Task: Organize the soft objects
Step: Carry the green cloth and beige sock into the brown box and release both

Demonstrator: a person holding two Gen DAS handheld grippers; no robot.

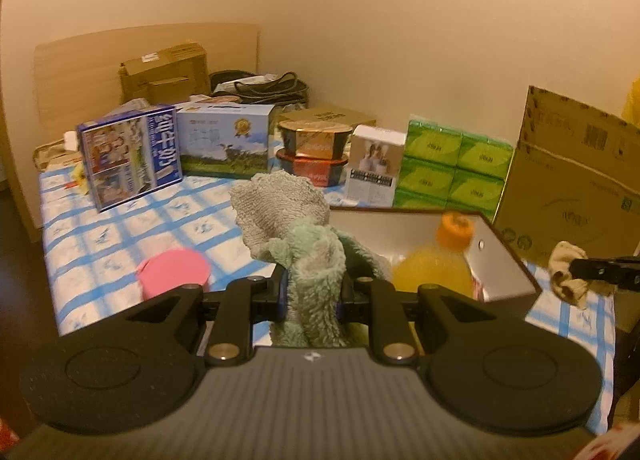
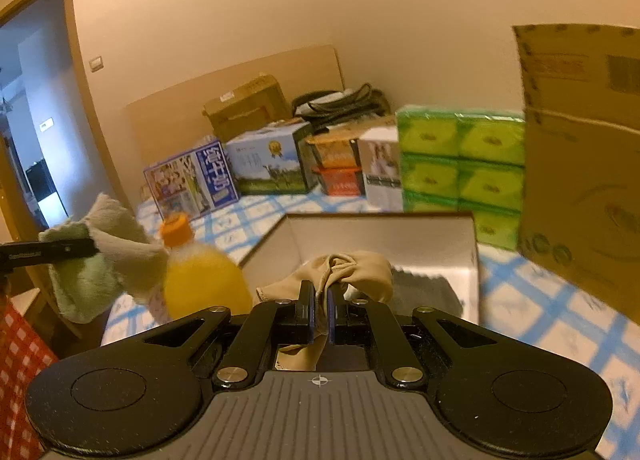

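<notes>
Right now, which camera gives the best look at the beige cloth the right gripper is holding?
The right wrist view: the beige cloth bunches just ahead of the right gripper, pinched between its fingers. In the left wrist view, the same cloth is only a small lump at the right edge.

A bed [image 1: 120,236] carries an open box [image 1: 508,260] near its front, with a bottle [image 1: 436,264] just left of the box in the right wrist view. Left of these, in the left wrist view, sits a round lid [image 1: 174,272]. Behind the box, a row runs left to right: a milk carton [image 1: 128,155], a second carton [image 1: 224,143], two stacked bowls [image 1: 312,155], a small box [image 1: 374,165], tissue packs [image 1: 456,163] and a large cardboard box [image 1: 572,179]. More cardboard boxes [image 1: 164,71] lie behind the row, against the headboard [image 1: 80,71].
</notes>
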